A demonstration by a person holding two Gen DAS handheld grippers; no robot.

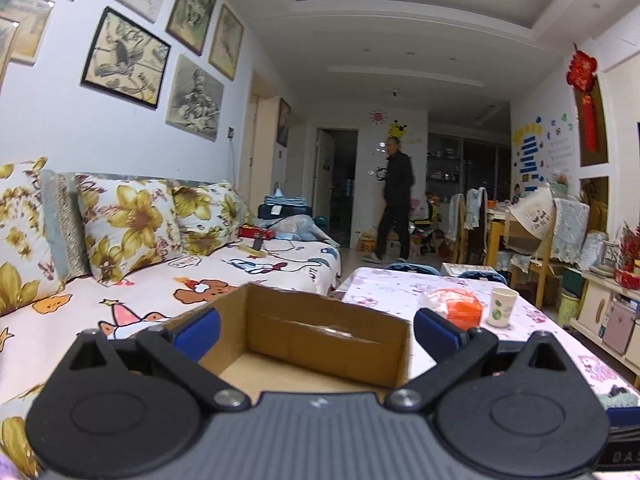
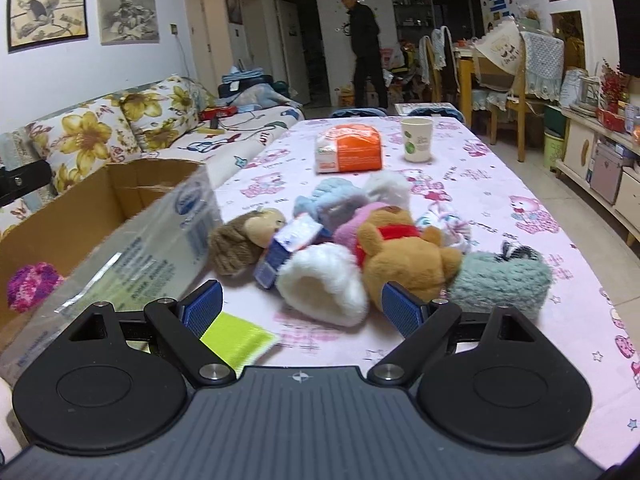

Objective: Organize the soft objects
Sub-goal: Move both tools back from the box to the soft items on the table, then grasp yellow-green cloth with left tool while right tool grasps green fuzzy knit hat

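Note:
A pile of soft toys lies on the pink tablecloth (image 2: 500, 184): a brown bear in a red shirt (image 2: 404, 252), a white fluffy piece (image 2: 324, 284), a brown hedgehog toy (image 2: 240, 240), a blue plush (image 2: 336, 200) and a grey-green knitted piece (image 2: 500, 280). My right gripper (image 2: 302, 310) is open and empty just in front of the white piece. A cardboard box (image 2: 132, 208) stands at the left with a purple pompom (image 2: 32, 284) inside. My left gripper (image 1: 316, 330) is open and empty over the open box (image 1: 320, 332).
An orange-and-white packet (image 2: 352, 154) and a paper cup (image 2: 417, 139) stand farther back on the table. A yellow-green cloth (image 2: 240, 340) lies by the right gripper. A floral sofa (image 1: 160, 272) runs along the left. A person (image 1: 396, 204) walks at the far end.

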